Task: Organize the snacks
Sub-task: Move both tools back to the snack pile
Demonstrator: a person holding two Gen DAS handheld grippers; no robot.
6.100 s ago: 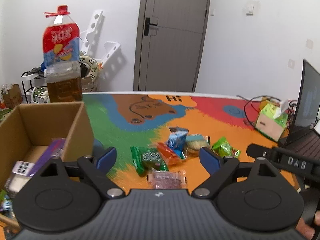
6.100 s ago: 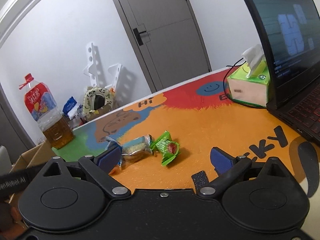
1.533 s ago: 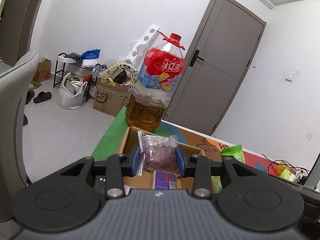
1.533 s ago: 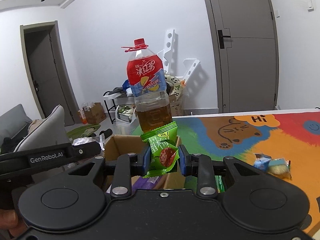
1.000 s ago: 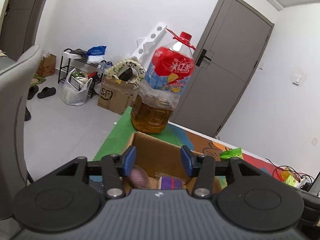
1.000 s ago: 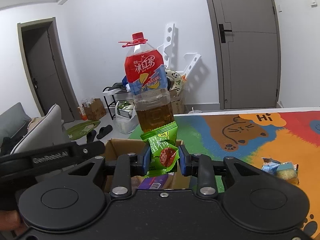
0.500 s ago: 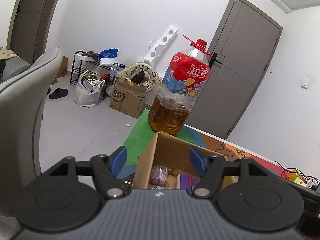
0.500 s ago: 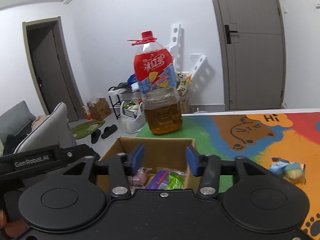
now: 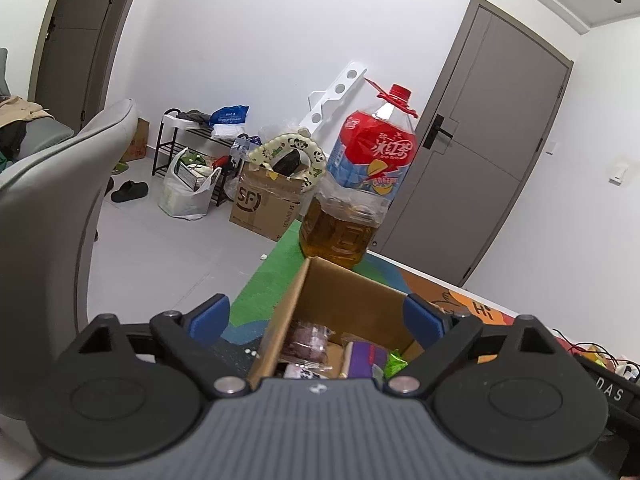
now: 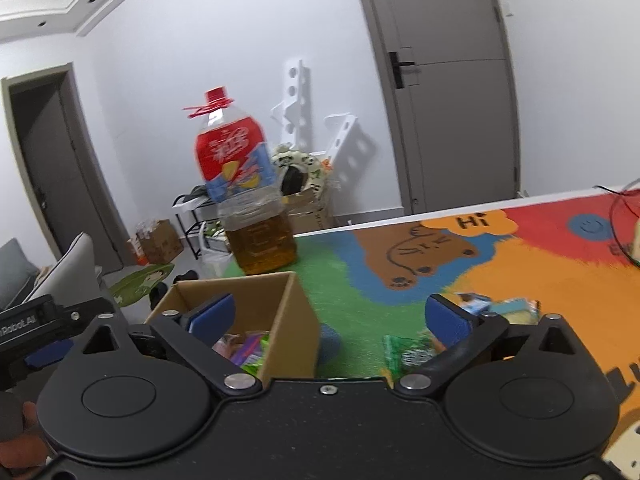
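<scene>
With both packets dropped in the open brown cardboard box (image 10: 296,312), my left gripper (image 9: 316,318) and right gripper (image 10: 330,316) had just opened wide and empty, so next I needed the green snack packet (image 10: 408,350) on the colourful mat (image 10: 520,260)

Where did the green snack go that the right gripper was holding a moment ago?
Yes, it moved: the right gripper has just opened and holds nothing, and the green snack now lies down inside the cardboard box, below the big bottle.

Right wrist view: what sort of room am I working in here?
Most likely a lived-in home room used as a workspace: a cartoon play mat covers the table, a shoe rack stands by the wall, and a grey interior door is shut.
</scene>
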